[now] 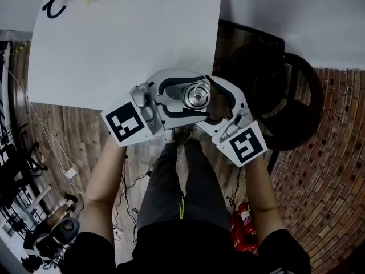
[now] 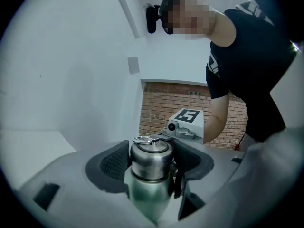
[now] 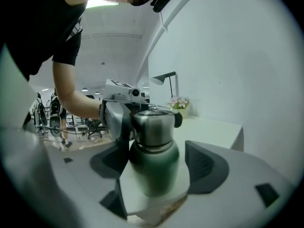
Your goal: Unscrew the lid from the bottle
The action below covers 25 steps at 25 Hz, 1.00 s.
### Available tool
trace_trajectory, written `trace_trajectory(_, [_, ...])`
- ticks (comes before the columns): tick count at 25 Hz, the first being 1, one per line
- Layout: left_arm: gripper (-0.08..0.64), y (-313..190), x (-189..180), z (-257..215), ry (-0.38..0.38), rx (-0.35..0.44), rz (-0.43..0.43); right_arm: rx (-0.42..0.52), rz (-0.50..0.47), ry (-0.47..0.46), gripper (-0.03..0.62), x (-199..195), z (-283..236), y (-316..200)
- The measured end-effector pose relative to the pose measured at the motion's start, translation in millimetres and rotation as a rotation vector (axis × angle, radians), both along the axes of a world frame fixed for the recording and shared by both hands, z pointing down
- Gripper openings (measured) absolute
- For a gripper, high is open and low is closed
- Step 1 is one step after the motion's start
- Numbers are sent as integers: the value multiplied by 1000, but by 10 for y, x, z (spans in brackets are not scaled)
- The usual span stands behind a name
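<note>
A green bottle (image 3: 154,167) with a steel lid (image 1: 197,94) stands upright on the near right corner of the white table (image 1: 114,44). A small ring lies on top of the lid (image 2: 149,153). My left gripper (image 2: 152,161) reaches in from the left at lid height, with a dark pad on each side of the lid, standing wide and not pressing. From the opposite side my right gripper (image 3: 159,164) straddles the bottle's shoulder, open, with a clear gap to its right pad (image 3: 206,167). Both marker cubes (image 1: 126,124) (image 1: 246,144) show in the head view.
A desk lamp (image 3: 166,80) and a small pot of flowers (image 3: 179,102) stand at the table's far end. A black chair (image 1: 285,96) sits right of the table. A red fire extinguisher (image 1: 246,221) and cables (image 1: 63,164) lie on the floor.
</note>
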<state>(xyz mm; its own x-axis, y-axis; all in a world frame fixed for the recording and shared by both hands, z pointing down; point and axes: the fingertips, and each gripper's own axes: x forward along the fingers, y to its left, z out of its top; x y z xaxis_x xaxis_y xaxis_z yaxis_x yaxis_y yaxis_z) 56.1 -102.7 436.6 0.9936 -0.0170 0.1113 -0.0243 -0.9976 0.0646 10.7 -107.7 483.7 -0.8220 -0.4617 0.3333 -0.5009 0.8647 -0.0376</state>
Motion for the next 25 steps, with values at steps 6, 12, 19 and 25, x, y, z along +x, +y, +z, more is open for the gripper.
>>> trace_trajectory(6, [285, 9, 10, -20, 8, 12, 56, 8, -45, 14, 337, -76, 62, 21])
trace_trajectory(12, [278, 17, 7, 10, -38, 40, 42, 9, -36, 11, 337, -79, 78, -1])
trace_trajectory(19, [276, -43, -15, 43, -41, 31, -205, 25, -24, 1, 337, -73, 69, 3])
trace_trajectory(25, [272, -177, -145, 129, -45, -38, -703, 25, -7, -4, 337, -89, 88, -18])
